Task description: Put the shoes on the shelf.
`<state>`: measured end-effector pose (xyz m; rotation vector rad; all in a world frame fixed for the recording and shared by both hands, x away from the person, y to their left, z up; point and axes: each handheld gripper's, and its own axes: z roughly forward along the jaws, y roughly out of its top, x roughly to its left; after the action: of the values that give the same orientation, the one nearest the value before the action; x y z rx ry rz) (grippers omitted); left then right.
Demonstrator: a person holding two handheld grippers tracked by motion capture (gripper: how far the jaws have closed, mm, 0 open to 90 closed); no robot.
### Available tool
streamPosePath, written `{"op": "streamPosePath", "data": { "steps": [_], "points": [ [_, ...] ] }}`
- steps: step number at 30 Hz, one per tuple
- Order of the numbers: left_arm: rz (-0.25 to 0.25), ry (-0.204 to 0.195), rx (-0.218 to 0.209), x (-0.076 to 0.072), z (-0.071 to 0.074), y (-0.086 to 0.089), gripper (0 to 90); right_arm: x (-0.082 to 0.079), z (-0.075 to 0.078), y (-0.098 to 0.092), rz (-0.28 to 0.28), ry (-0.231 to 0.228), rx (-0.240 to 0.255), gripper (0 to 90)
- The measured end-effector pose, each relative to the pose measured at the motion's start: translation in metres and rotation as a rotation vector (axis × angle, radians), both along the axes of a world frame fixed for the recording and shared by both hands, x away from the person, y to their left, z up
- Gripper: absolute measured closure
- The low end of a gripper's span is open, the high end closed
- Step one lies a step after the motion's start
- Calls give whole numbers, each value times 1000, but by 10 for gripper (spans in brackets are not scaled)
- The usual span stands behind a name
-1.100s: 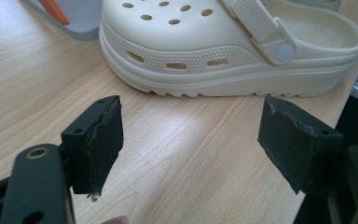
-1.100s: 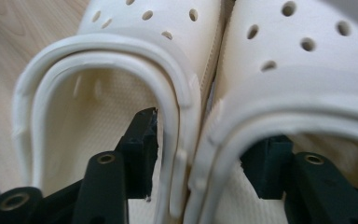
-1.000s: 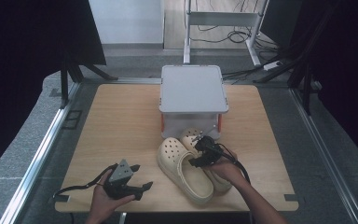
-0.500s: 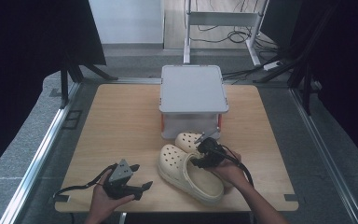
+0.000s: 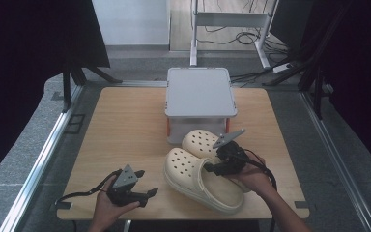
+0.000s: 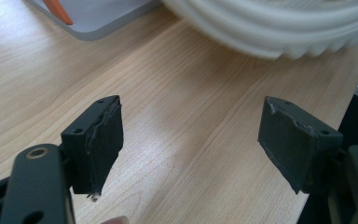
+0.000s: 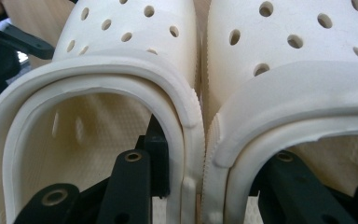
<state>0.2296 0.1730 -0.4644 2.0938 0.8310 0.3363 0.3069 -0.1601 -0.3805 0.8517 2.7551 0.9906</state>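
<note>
Wooden table point(image 5: 125, 125) fills the middle of the high view, with dark curtains at both sides and cables on the floor at the top of the frame. Just below the centre lie two cream clogs point(image 5: 200, 181), side by side and touching, toes pointing toward the upper left; the left clog point(image 7: 98, 116) and the right clog point(image 7: 298, 93) meet along their inner walls in the right gripper view.

Right gripper point(image 5: 217, 166) has one jaw inside each shoe, so the two inner walls are pinched together between the pads. I think this grip is chosen so that one hand can carry the pair as one piece. Earlier frames show the jaws have just been closing, and now they are clamped on both walls.

Behind the clogs, toward the upper middle of the frame, stands a grey box point(image 5: 200, 104) with a flat lid and orange latches; the far clog nearly touches its front.

Left gripper point(image 5: 137, 193) rests low near the bottom left of the table, apart from the shoes. Its fingers point(image 6: 98, 140) stand wide apart with only bare wood between them, holding nothing; probably it waits.
</note>
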Motion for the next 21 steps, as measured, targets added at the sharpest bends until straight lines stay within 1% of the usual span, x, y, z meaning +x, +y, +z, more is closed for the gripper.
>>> {"op": "streamPosePath", "data": {
  "steps": [5,12,15,21],
  "points": [
    [-1,1,-4,0,0,0,225,-4,13,-3,12,-14,21,656],
    [-2,2,-7,0,0,0,225,-8,30,-4,22,-34,37,657],
    [-3,6,-8,0,0,-1,225,-9,36,-5,28,-43,50,657],
    [-6,8,-12,0,0,-1,225,-8,50,-6,31,-61,58,657]
  ]
}}
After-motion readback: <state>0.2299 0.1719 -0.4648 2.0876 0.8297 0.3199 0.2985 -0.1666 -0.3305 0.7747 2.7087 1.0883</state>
